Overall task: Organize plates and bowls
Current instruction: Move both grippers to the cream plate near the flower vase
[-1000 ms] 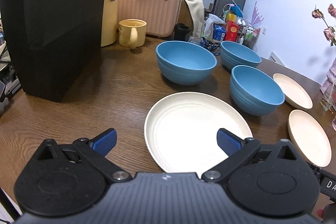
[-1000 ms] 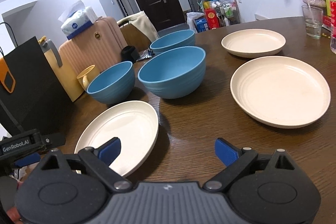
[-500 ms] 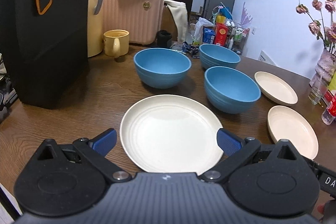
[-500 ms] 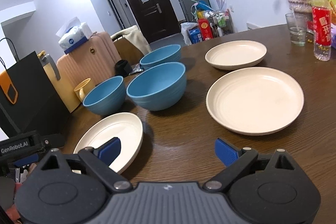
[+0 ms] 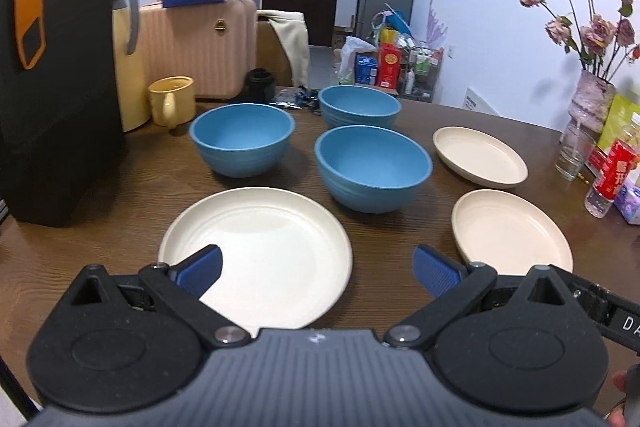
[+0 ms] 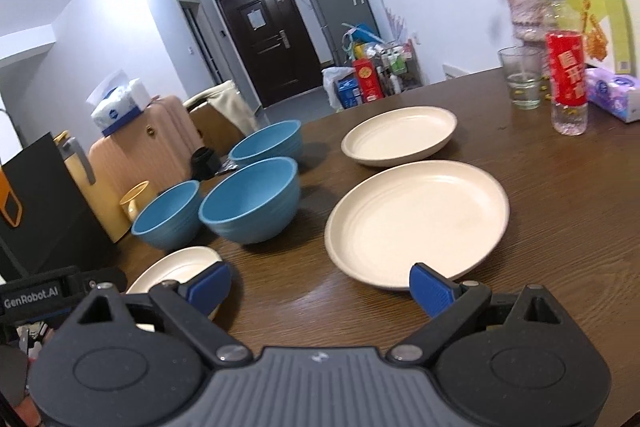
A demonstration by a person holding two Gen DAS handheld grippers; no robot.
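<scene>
Three bowls (image 5: 372, 167) cluster mid-desk (image 5: 120, 211), a plate (image 5: 256, 251) before them. Two plates (image 5: 508, 231) lie to their right, one behind the other.

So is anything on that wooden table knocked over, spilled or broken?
Nothing stands out. The three blue ribbed bowls sit upright and empty, the three cream round plates lie flat and apart, and the clear drinking glass stands upright. No spills or chips show.
</scene>
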